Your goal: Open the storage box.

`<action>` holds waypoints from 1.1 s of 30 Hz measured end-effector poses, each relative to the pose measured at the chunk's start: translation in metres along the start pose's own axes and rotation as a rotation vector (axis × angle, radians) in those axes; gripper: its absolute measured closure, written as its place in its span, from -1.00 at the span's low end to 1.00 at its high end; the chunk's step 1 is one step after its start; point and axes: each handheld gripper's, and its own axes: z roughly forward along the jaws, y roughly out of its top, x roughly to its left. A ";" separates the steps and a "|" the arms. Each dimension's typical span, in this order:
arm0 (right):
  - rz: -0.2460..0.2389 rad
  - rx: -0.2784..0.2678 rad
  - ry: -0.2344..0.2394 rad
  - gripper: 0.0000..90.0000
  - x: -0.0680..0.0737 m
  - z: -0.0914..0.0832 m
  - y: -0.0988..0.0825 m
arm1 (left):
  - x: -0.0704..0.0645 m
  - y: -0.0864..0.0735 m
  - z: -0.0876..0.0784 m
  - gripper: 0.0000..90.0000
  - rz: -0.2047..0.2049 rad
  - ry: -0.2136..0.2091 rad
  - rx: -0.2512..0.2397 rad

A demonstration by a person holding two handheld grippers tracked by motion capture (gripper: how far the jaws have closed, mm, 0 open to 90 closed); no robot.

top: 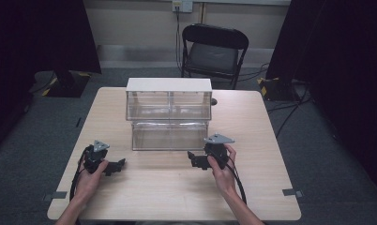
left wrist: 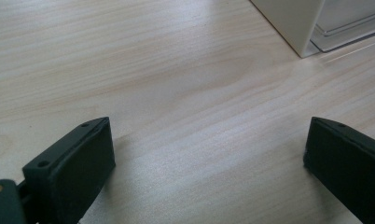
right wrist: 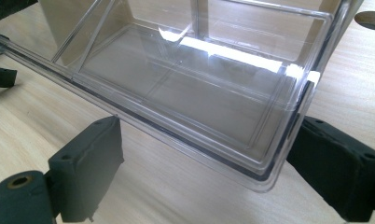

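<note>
The clear drawer box [top: 169,115] stood mid-counter [top: 252,187]. We held the right gripper [top: 194,160] at its five o'clock, fingers wide; the left gripper [top: 118,165] at seven o'clock, fingers wide too.

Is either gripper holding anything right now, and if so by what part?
Nothing is held. The left gripper is open over bare wooden table. The right gripper is open at the clear plastic drawer organiser's front corner, not closed on it.

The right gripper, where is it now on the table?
In the high view, the right gripper sits right of centre, just before the clear drawer box, near its front right corner.
</note>
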 end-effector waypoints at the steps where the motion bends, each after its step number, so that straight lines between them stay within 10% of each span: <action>1: 0.000 0.000 0.000 -0.78 0.000 0.000 0.000 | 0.000 0.000 0.000 -0.97 0.000 0.000 0.000; 33: 0.002 -0.016 0.014 -0.84 0.000 -0.005 0.007 | 0.000 0.000 0.000 -0.97 -0.001 0.000 -0.001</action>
